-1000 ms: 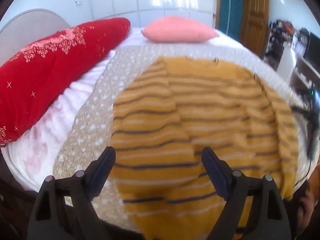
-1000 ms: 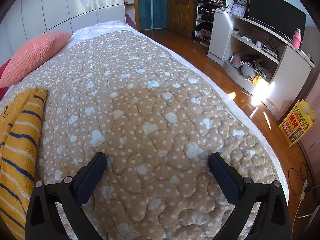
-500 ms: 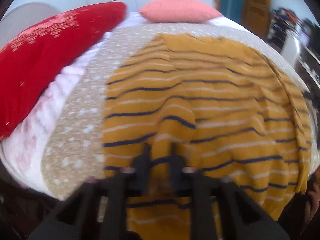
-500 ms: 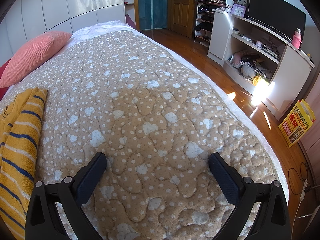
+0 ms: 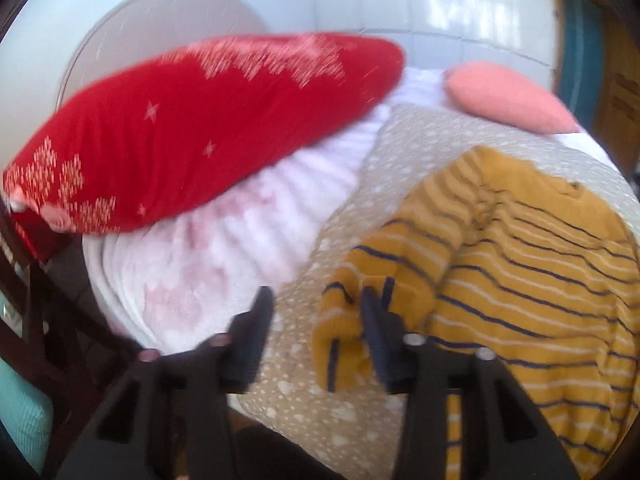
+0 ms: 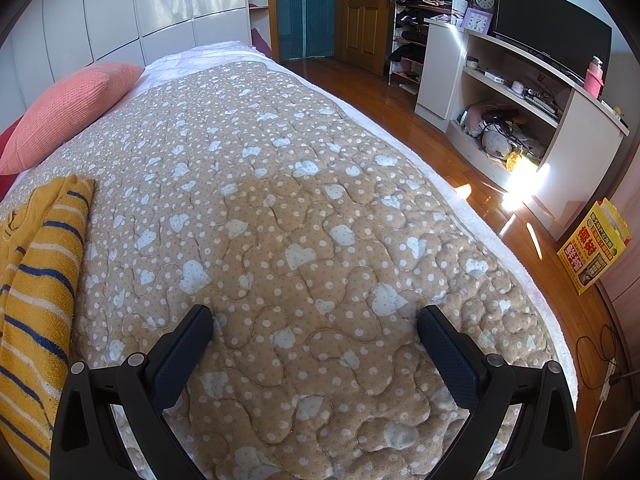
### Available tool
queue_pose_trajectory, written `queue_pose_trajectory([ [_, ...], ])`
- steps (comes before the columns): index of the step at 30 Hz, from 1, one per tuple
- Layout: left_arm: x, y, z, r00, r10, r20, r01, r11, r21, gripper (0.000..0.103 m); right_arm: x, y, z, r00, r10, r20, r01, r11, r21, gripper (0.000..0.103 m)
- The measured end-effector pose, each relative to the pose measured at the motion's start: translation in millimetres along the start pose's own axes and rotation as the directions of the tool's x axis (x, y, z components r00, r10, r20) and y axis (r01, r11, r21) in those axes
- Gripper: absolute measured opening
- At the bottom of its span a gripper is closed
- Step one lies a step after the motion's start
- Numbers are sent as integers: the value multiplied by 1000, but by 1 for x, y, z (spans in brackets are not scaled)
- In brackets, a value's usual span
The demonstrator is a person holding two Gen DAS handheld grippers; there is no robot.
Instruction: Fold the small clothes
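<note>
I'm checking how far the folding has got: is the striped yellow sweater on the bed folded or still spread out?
Spread, not folded: the sweater lies open and rumpled on the quilt, one sleeve stretched toward the left tongs.

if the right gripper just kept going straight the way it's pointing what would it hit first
Most likely the quilt on the bed. The right gripper is open with nothing between its fingers, pointing down at bare quilt. The striped sweater lies off to the side, out of that line.

Bed (image 6: 472, 216) under dotted tan quilt (image 6: 280, 208); striped sweater (image 5: 540, 280), red pillow (image 5: 192, 132), pink cushion (image 6: 68, 108).
</note>
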State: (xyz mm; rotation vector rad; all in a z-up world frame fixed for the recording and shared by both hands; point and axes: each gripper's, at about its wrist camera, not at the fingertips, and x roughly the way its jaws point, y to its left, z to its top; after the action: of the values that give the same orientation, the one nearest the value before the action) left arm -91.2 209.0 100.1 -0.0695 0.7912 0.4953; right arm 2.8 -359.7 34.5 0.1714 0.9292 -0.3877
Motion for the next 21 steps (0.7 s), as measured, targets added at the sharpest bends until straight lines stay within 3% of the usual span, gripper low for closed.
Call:
queue_pose_trajectory([
  [3,-24,-17,-1,997,-61,57,59,998,28,74,0,0,-1,1000,0,0,0,1000,0,103],
  [7,-47,-39,-4,983,-165,75,161,985,60,78,0,1,-2,1000,0,0,0,1000,0,103],
  [14,-78,-67,-14,964,-252,82,244,965,94,84,-1,1,-6,1000,0,-2,0,1000,1,103],
  [17,-82,-76,-19,958,-271,90,261,960,102,84,4,8,0,999,-46,-15,46,999,-19,103],
  [21,-84,-86,-25,955,-290,65,284,954,94,84,5,-2,5,999,25,-35,-23,999,49,103],
])
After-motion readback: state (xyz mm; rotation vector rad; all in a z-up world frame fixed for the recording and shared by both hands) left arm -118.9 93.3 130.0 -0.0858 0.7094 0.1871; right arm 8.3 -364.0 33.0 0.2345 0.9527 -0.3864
